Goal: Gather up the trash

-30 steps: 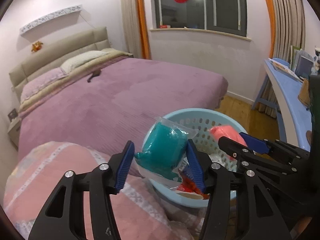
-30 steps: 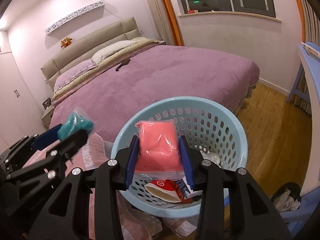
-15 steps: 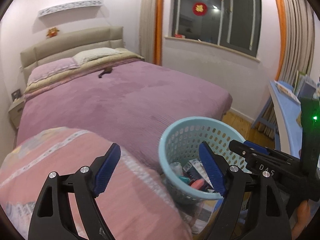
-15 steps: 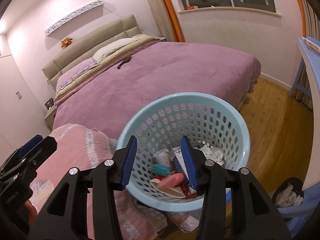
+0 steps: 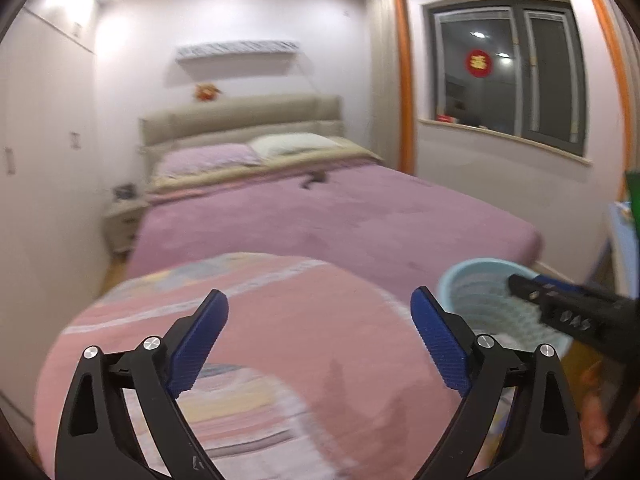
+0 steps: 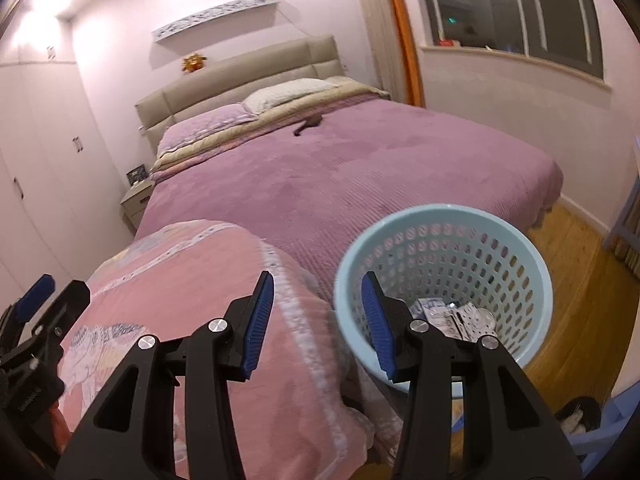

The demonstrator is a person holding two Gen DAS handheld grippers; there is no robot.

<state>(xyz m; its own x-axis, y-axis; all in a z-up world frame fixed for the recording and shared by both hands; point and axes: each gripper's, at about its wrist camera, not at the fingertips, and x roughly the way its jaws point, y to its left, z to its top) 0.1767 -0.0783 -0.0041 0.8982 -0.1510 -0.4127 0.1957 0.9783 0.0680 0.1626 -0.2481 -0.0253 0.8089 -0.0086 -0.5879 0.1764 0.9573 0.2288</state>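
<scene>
Two tongs, left tongs [image 5: 320, 320] and right tongs [image 6: 318, 312], hovering released over quilt [image 6: 192, 280]; one basket [image 6: 444, 220] sitting beside bed [image 6: 340, 176] edge.

Perforated glossy plastic basket [image 6: 516, 240], ribbed purple cloth bedspread [image 6: 360, 184], wood floor [image 6: 580, 280]

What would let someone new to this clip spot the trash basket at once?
Start at the big bed with its purple cover, then drop to its foot, where a pink quilt is heaped. Right beside that quilt stands the basket: round, pale blue plastic with perforated walls, wrappers lying in its bottom. It is the only hard, open container among soft bedding.
</scene>
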